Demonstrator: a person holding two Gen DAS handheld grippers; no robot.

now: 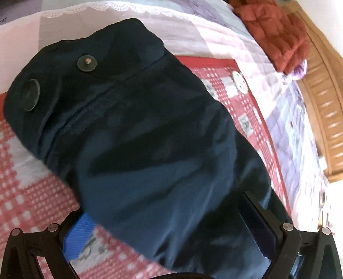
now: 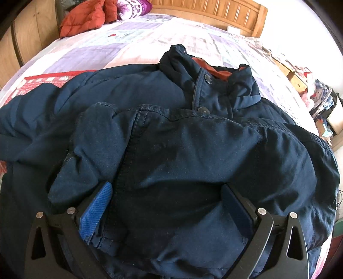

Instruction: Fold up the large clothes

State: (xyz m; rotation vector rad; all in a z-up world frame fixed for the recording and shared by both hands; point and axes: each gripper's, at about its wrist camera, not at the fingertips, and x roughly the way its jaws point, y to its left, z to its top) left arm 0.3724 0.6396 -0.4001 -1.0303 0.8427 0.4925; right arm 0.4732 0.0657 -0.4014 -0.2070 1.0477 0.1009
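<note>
A dark navy jacket with an orange-lined collar lies on the bed, its sleeve folded across the chest. In the left wrist view a sleeve cuff with a dark button and a snap stud hangs between my left gripper's blue pads, which stand wide apart with the cloth draped between them. My right gripper also has its blue pads wide apart, with a thick fold of jacket between them.
A red-and-white checked cloth lies under the jacket on a pastel patchwork bedspread. An orange puffy garment sits near the wooden headboard. Cluttered furniture stands beside the bed.
</note>
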